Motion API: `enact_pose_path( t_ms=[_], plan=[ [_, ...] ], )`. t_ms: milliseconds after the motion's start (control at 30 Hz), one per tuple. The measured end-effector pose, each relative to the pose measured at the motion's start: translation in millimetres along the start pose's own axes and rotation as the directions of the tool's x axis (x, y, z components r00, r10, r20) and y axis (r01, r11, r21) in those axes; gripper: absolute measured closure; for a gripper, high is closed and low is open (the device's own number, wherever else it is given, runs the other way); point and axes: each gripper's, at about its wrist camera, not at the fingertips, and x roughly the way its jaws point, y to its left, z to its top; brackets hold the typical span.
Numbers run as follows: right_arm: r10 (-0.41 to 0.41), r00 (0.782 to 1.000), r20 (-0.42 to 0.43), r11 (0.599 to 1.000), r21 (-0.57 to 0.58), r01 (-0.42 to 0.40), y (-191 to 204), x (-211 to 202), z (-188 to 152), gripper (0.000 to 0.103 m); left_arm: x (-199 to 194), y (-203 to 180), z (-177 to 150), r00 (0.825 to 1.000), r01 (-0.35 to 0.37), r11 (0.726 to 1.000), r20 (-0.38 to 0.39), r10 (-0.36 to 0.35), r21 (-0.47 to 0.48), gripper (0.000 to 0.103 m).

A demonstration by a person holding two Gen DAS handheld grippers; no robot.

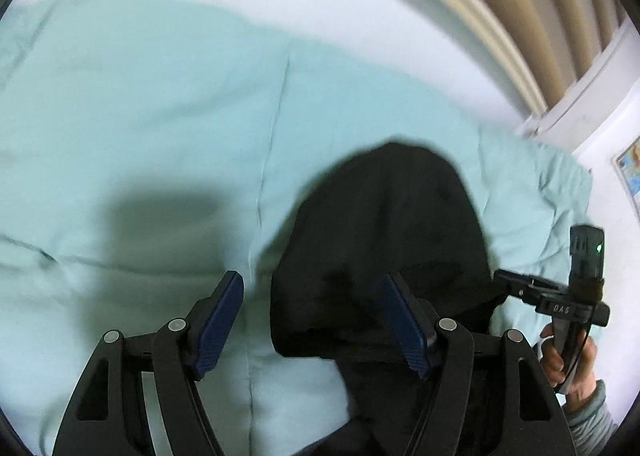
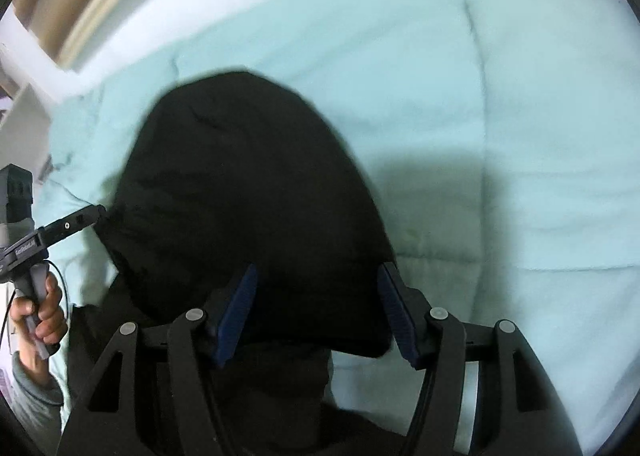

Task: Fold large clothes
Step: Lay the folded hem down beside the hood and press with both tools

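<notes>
Black garment (image 1: 384,240) lies bunched on the mint quilt (image 1: 160,116) of the bed, hood end rounded and pointing away from the person.

Left tongs (image 1: 316,324) stand apart over its left edge — nothing clamped. Right tongs (image 2: 316,312) also apart, straddling the cloth near the hood base; pads don't look to be pressing.

Risks:
- black on black hides the layers, so a closing pinch may catch one ply or the quilt too
- uneven grab heights would skew the fold
- motion blur suggests speed — easy to overshoot the hem
</notes>
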Motion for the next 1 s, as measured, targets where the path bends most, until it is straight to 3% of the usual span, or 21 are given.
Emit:
enact_pose_path(
  t_ms=[133, 267, 400, 567, 667, 733, 767, 800, 833, 900, 1000],
  plan=[
    [0.002, 0.999, 0.046, 1.0, -0.018, -0.001, -10.6, -21.3, 10.4, 0.037, -10.2, 1.3, 21.8, 0.999, 0.026, 1.0, 0.03, -0.026, -0.006, 0.029],
    [0.004, 1.0, 0.017, 1.0, 0.002, -0.004, -22.1, -8.8, 17.7, 0.037, 14.4, 10.5, 37.6, 0.996, 0.069, 0.996, -0.047, -0.071, -0.048, 0.029],
    [0.103, 0.993, -0.049, 0.992, 0.074, -0.099, -45.8, 20.2, 27.9, 0.037, 55.8, 22.7, 33.0, 0.983, 0.123, 0.989, -0.128, -0.133, -0.086, 0.029],
    [0.237, 0.968, -0.087, 0.969, 0.093, -0.229, -56.1, 48.0, 28.9, 0.038, 86.7, 28.1, 29.8, 0.957, 0.217, 0.967, -0.166, -0.238, -0.131, 0.029],
    [0.284, 0.952, -0.115, 0.958, 0.082, -0.275, -51.5, 57.9, 35.1, 0.052, 95.8, 26.2, 28.9, 0.966, 0.191, 0.971, -0.146, -0.211, -0.142, 0.03],
    [0.269, 0.954, -0.131, 0.963, 0.058, -0.263, -43.3, 66.6, 36.0, 0.052, 98.4, 22.3, 28.1, 0.966, 0.195, 0.97, -0.141, -0.215, -0.143, 0.03],
    [0.252, 0.959, -0.13, 0.968, 0.037, -0.249, -38.5, 68.2, 36.6, 0.055, 99.0, 17.4, 26.9, 0.966, 0.204, 0.97, -0.134, -0.221, -0.132, 0.034],
    [0.238, 0.963, -0.127, 0.971, 0.019, -0.237, -36.3, 66.9, 36.9, 0.059, 96.7, 13.6, 25.7, 0.964, 0.216, 0.969, -0.132, -0.231, -0.117, 0.06],
    [0.219, 0.968, -0.12, 0.975, -0.002, -0.221, -31.9, 64.2, 35.9, 0.061, 94.7, 7.3, 23.7, 0.967, 0.206, 0.975, -0.133, -0.216, -0.086, 0.074],
    [0.186, 0.979, -0.086, 0.98, -0.053, -0.191, -23.9, 51.5, 31.6, 0.073, 83.3, -7.2, 18.6, 0.976, 0.19, 0.982, -0.108, -0.189, 0.003, 0.091],
    [0.15, 0.988, -0.042, 0.983, -0.098, -0.153, -17.4, 28.8, 25.4, 0.082, 48.6, -16.5, 11.4, 0.977, 0.205, 0.977, -0.062, -0.202, 0.054, 0.091]
  ],
)
